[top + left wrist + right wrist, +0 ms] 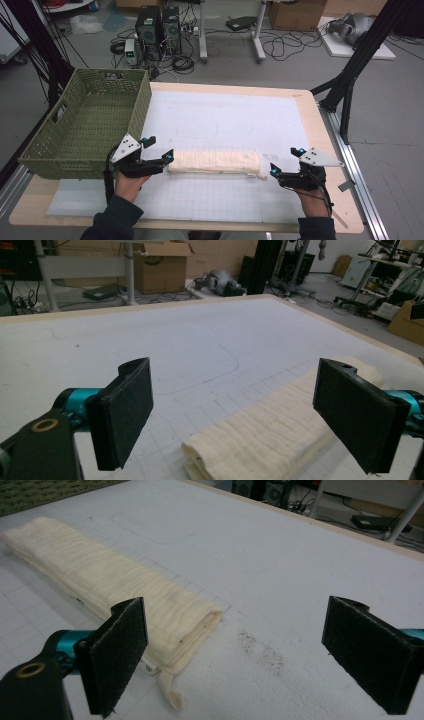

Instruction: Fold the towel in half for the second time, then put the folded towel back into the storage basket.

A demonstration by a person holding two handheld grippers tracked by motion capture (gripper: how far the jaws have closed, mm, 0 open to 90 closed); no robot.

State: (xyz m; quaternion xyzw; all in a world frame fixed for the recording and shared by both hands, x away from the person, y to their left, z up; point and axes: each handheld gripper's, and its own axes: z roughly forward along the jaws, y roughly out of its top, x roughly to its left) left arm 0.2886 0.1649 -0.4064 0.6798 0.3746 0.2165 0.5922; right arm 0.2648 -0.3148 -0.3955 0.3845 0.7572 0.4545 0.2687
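Tools (169, 156) (272, 170) flank the folded towel (215, 162), jaws wide, nothing gripped.

A: Where does the high view sit?
B: Above the near edge, looking forward and down over the whole table (310, 107).
A: And the gripper views?
B: Low and close, each looking out between its own fingers; both share the folded cloth (260, 435) ahead.

Folded cloth (260, 440) cut off by frame bottom, left gripper view.
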